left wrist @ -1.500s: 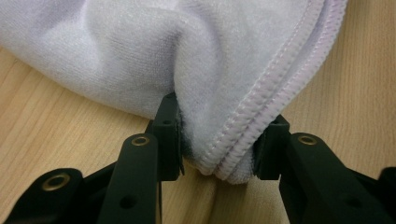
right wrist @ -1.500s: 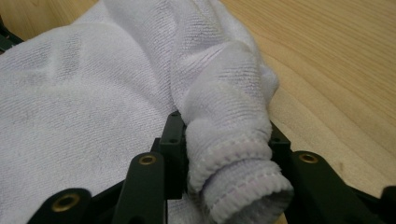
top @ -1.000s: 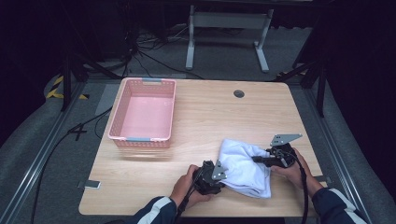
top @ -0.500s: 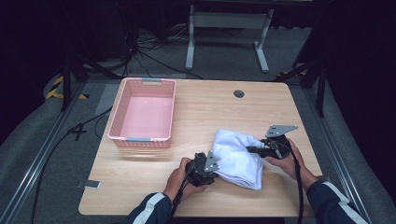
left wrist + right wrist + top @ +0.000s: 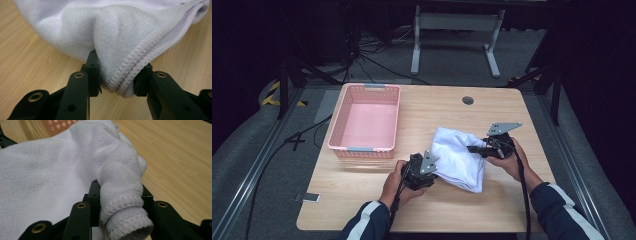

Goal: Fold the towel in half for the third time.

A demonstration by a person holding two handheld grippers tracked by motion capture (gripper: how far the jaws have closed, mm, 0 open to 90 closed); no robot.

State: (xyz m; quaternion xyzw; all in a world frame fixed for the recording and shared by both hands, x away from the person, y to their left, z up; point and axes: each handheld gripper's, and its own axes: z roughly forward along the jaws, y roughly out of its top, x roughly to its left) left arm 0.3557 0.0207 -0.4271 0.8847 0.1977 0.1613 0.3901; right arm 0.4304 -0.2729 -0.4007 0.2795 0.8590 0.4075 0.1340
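High view, white towel (image 5: 458, 157) stretched between left claw (image 5: 430, 169) and right claw (image 5: 476, 149) (both clamped on its hems).

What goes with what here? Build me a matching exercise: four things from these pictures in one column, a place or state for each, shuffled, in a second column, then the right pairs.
Things:
1. white towel
2. pink basket
3. left gripper
4. right gripper

Places or states:
A. stands empty at the table's left side
B. shut on a stitched hem
C. bunched between both grippers
D. shut on a rolled corner

Pairs: 1-C, 2-A, 3-B, 4-D
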